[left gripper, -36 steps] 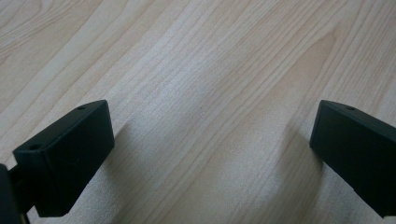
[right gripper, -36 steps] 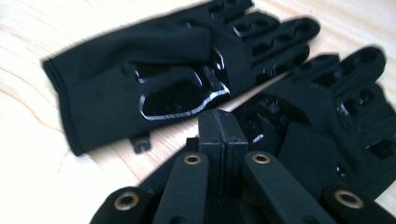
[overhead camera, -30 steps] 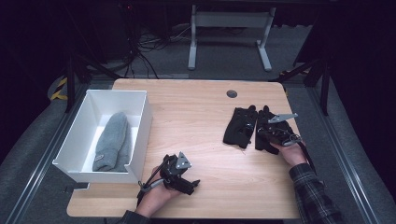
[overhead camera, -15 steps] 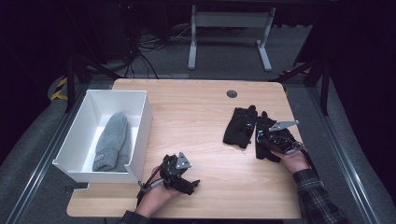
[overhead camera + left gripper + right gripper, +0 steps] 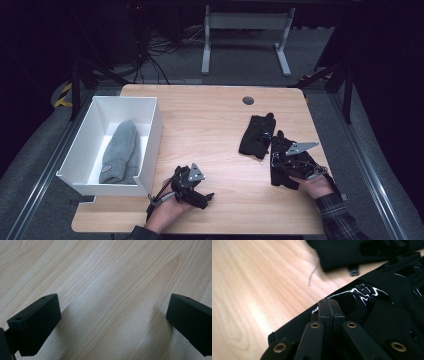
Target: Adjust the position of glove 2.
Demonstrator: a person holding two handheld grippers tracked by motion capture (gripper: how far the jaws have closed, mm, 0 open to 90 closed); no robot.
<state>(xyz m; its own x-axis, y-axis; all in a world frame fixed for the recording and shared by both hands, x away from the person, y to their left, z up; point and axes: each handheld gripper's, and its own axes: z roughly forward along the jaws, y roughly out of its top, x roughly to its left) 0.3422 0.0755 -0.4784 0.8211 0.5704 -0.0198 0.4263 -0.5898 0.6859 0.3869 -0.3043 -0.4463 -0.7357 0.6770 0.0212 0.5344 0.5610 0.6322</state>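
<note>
On the right side of the counter (image 5: 210,120), the right gripper (image 5: 331,305) has its fingers shut on the edge of a black glove (image 5: 392,290), whose far end is cut off, beside a second glove (image 5: 257,135), while the left gripper (image 5: 192,187) rests open.

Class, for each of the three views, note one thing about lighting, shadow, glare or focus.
High view: the table is lit while the surrounding room is dark. Left gripper view: soft shadows fall on the wood beside the jaws of the left hand-held gripper. Right gripper view: white glare streaks the black glove; the near linkage looks slightly soft.
</note>
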